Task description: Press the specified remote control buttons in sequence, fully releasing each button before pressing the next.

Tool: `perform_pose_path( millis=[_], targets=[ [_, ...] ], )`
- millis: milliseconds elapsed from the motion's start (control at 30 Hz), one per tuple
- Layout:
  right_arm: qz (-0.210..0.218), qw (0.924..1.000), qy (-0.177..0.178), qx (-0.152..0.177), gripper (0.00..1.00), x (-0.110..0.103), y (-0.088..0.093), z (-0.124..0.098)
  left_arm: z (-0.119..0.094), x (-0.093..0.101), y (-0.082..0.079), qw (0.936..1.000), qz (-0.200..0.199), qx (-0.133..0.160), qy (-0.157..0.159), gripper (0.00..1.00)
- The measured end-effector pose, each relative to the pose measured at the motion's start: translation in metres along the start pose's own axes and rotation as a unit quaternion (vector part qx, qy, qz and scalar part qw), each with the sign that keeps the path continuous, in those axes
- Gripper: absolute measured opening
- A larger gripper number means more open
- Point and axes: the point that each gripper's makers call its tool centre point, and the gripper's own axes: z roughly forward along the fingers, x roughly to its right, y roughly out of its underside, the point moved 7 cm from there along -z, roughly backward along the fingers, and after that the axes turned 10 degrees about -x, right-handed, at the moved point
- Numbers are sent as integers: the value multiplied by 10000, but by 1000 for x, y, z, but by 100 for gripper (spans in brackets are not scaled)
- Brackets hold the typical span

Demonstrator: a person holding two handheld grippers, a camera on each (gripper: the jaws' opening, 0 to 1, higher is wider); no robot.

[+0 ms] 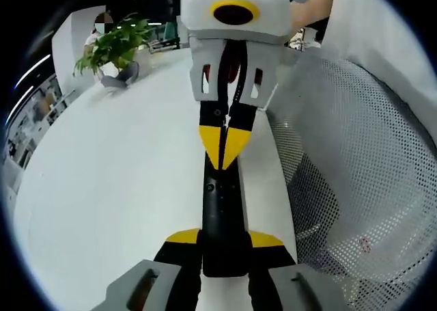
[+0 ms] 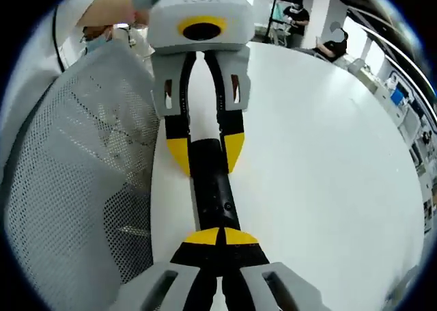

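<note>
Clamping black remote [image 1: 222, 215] between left hand-held gripper [image 1: 224, 237] jaws, right hand-held gripper [image 2: 220, 236] (jaws closed) touching its far end.

remote [image 1: 222, 215] lies on table [image 1: 123, 181], frame centre | left gripper [image 1: 224, 244] at its bottom end | right gripper [image 1: 224, 150] at its top | plant [image 1: 116, 44] upper left
</note>
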Motion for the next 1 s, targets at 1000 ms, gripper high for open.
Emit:
perform_pose_path(
  millis=[1000],
  targets=[
    [-660,9943,661,521,0,-13,1,2,-2,2,-1,10000,-79,47,-30,24]
  ],
)
